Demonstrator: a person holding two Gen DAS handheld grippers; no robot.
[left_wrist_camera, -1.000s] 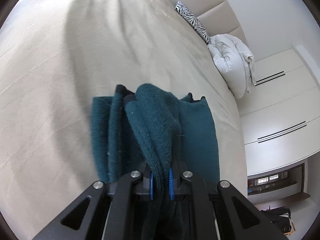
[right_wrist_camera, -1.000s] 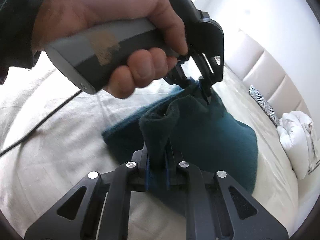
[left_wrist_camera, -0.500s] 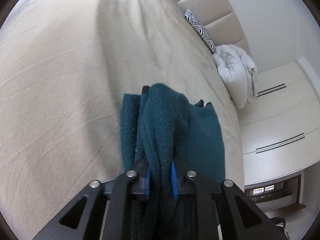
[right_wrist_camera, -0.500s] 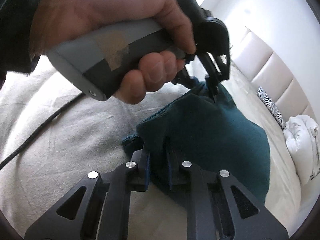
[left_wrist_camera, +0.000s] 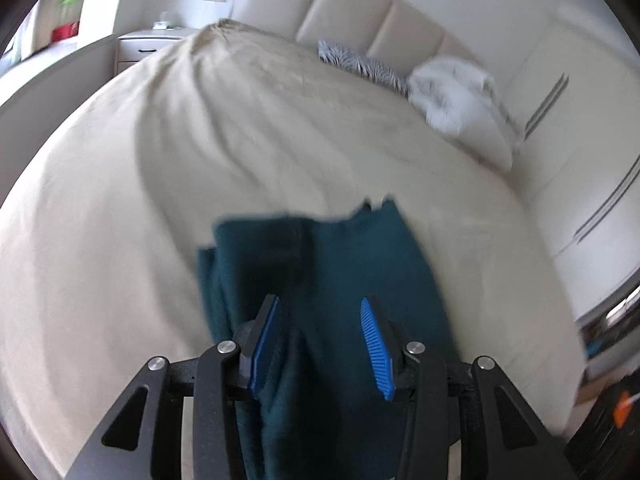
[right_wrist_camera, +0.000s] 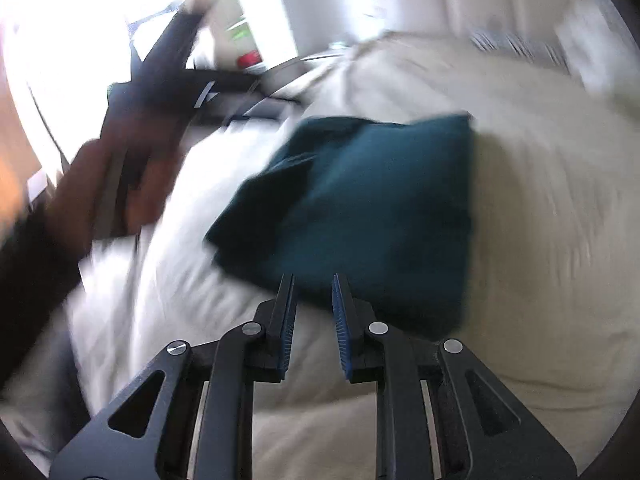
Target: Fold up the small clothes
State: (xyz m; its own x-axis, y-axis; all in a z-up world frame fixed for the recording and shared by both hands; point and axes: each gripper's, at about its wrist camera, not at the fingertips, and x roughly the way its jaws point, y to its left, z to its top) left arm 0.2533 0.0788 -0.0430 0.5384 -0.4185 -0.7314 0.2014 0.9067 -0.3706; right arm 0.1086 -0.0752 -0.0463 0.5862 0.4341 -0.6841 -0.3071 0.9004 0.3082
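Teal garment (right_wrist_camera: pixel 360 208) laid folded as compact rectangle on beige bed cover (left_wrist_camera: pixel 120 220), mid-bed. Left gripper (left_wrist_camera: pixel 320 344) held spread wide above near edge, nothing clamped. Right gripper (right_wrist_camera: pixel 313 320) parted, empty, just beside near edge; fold judged released to settle flat

Right gripper (right_wrist_camera: pixel 313 294): jaws parted, nothing between them, just short of folded teal garment (right_wrist_camera: pixel 360 216) lying on bed (right_wrist_camera: pixel 540 240). Frame motion-blurred.
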